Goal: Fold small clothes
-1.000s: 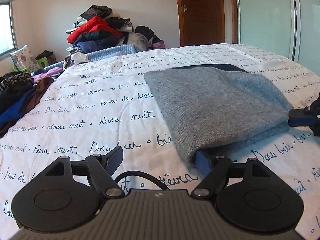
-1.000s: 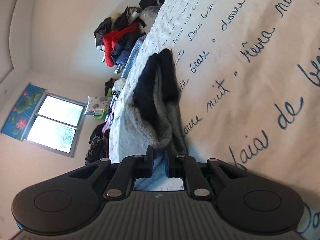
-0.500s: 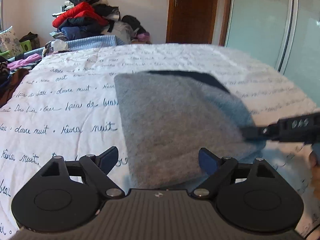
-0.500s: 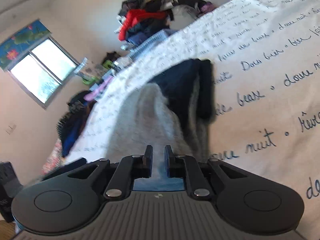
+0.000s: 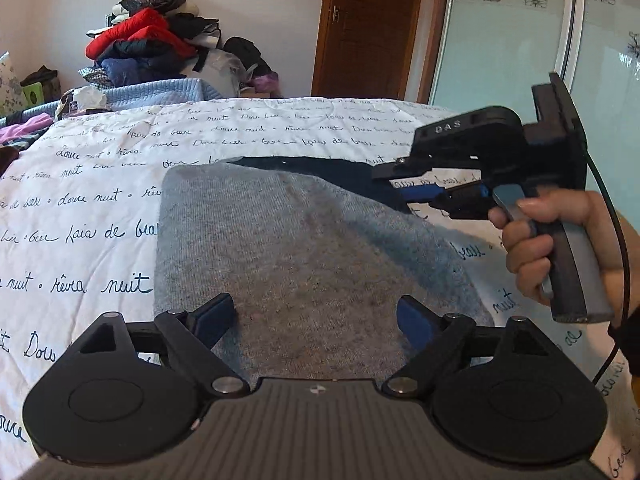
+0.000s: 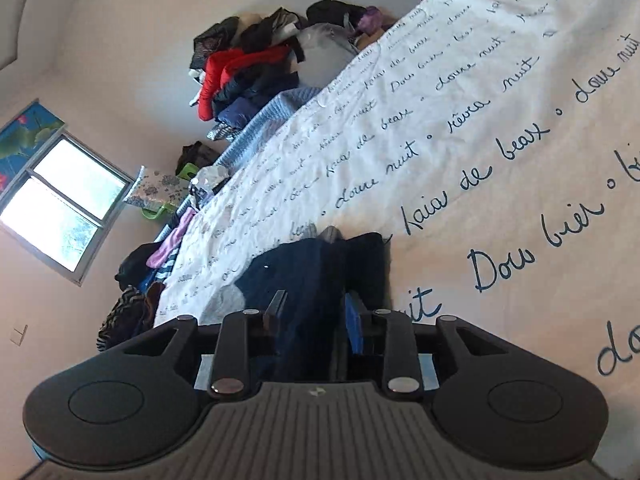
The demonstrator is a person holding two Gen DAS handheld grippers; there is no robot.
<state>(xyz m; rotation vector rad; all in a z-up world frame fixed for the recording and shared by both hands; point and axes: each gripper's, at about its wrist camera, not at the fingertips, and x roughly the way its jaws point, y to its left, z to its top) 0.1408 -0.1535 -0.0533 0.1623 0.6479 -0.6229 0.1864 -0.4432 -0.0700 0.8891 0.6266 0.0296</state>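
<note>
A folded grey knit garment (image 5: 288,248) with a dark navy underside (image 5: 332,170) lies flat on the white bedspread (image 5: 100,200). My left gripper (image 5: 316,316) is open and hovers just above the garment's near edge. My right gripper (image 5: 404,188) shows in the left wrist view at the garment's far right corner, held by a hand (image 5: 536,248). In the right wrist view my right gripper (image 6: 314,312) is open, its jaws standing either side of the navy edge (image 6: 312,272) without pinching it.
A pile of clothes (image 5: 152,40) with a red jacket sits at the bed's far end, also in the right wrist view (image 6: 248,68). More garments (image 5: 16,136) lie at the left edge. A wooden door (image 5: 372,28) and glass wardrobe (image 5: 520,40) stand behind.
My right gripper opened and let go of the garment's right edge, then shifted to the far right corner. My left gripper moved right over the garment, still open.
</note>
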